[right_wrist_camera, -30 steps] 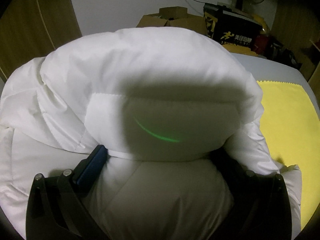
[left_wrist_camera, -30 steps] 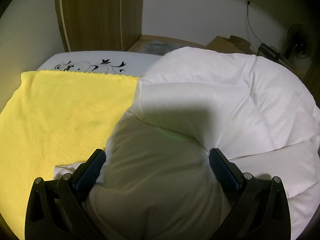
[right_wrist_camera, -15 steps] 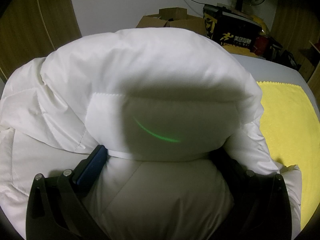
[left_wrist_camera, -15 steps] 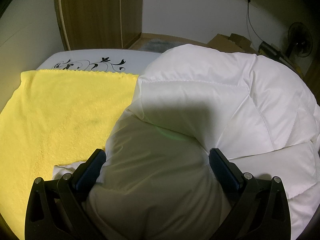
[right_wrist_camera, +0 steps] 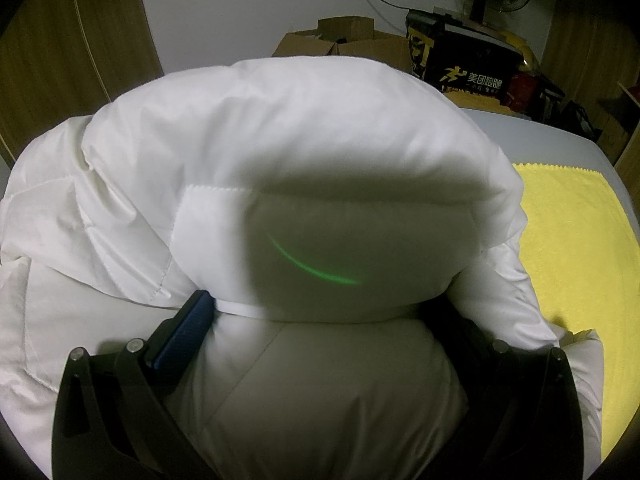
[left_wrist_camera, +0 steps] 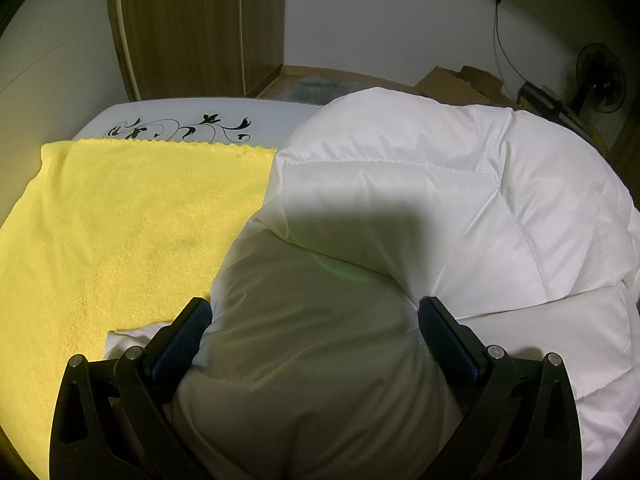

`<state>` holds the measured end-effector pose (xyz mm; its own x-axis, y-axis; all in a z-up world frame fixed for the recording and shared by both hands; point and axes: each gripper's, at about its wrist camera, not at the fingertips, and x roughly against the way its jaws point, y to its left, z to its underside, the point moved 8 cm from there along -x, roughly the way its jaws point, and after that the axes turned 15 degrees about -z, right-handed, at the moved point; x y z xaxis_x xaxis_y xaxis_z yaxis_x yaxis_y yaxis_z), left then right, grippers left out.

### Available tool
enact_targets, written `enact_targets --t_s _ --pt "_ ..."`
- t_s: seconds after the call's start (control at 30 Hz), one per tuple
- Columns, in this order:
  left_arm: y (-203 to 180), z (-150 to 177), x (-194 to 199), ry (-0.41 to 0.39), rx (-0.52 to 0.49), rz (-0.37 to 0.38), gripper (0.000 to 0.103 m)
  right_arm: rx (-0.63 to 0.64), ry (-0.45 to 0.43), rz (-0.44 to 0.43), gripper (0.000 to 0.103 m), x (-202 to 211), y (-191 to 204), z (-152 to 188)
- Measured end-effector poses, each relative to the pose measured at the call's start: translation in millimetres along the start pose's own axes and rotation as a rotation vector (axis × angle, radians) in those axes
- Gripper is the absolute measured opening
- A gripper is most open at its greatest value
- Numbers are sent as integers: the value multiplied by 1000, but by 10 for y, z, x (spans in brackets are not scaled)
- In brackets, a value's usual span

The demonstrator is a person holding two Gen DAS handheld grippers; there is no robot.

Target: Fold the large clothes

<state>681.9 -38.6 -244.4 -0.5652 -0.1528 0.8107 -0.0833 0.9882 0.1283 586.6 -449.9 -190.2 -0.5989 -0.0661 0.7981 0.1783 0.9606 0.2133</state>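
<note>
A big white puffy quilted garment (left_wrist_camera: 420,200) lies bunched on the table and fills most of both views (right_wrist_camera: 280,160). My left gripper (left_wrist_camera: 314,320) has its jaws wide, with a thick padded fold of the garment filling the gap between them. My right gripper (right_wrist_camera: 320,316) also holds a thick fold between wide jaws; its right finger is hidden under the fabric. A yellow towel (left_wrist_camera: 132,220) lies flat under the garment; it also shows at the right in the right wrist view (right_wrist_camera: 572,248).
The white table (left_wrist_camera: 180,120) has a black floral print at its far edge. Wooden wardrobe doors (left_wrist_camera: 192,28) stand behind. Cardboard boxes (right_wrist_camera: 344,40), a black crate (right_wrist_camera: 468,68) and a fan (left_wrist_camera: 600,78) sit on the floor beyond.
The garment's far bulge has puffed up and shifted slightly towards the left wrist camera. Both grippers keep the same hold.
</note>
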Motion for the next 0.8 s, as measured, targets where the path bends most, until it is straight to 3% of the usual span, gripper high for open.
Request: enact_targets --t_s 0.1,0.13,0.23,0.3,0.37,0.43,0.53,0.63,0.7,0.8 --pt "14 -35 65 15 -10 5 103 1 7 -15 103 58 0 -44" --pt "47 -97 176 -15 5 18 103 -3 11 -29 101 131 -3 -70" --pt "96 -368 539 -134 64 30 103 -29 -109 -63 96 556 14 -271" --pt "-60 -502 648 -159 65 37 103 -32 -161 -93 97 727 149 -485" --pt "-246 -520 582 -148 20 19 103 -5 -130 -79 97 629 314 -636" --pt "-313 -499 426 -146 5 -33 103 26 -127 -12 97 440 370 -756" --pt "-323 -428 30 -71 27 -46 103 12 -116 39 97 167 262 -781" --pt "-315 -357 -244 22 83 -9 103 -92 -42 -17 102 -165 35 -709" --pt "-337 -332 -281 29 62 -27 103 -133 -10 -61 103 -299 -41 -685" --pt "-361 -319 -310 35 46 -51 103 -98 -6 -32 103 -362 -38 -696"
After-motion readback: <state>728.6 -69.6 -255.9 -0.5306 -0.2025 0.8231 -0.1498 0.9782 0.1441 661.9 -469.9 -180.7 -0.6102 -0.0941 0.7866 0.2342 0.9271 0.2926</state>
